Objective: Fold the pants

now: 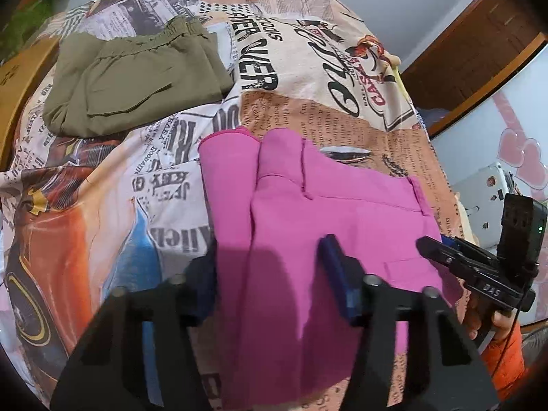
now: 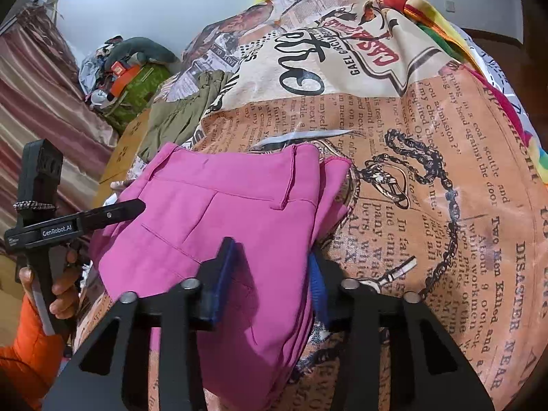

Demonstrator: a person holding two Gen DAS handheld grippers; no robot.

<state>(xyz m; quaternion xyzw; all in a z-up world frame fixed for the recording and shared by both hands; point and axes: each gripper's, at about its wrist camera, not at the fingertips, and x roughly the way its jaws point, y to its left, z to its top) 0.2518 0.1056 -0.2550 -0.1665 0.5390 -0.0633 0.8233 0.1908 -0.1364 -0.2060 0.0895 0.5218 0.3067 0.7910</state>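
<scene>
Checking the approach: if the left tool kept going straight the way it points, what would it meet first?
Most likely the pink pants, already between the left tool's fingers; under them lies the printed bedsheet. Depth is hard to judge.

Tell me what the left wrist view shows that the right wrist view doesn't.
Left wrist only: the olive pants seen whole, folded, lying apart from the pink pair; a wooden door frame and a white machine.
Right wrist only: a striped curtain, a clutter pile, and a chain drawing on the sheet.
Both: the pink pants on the newspaper-print sheet, with fabric between each claw's blue pads, left claw and right claw.
</scene>
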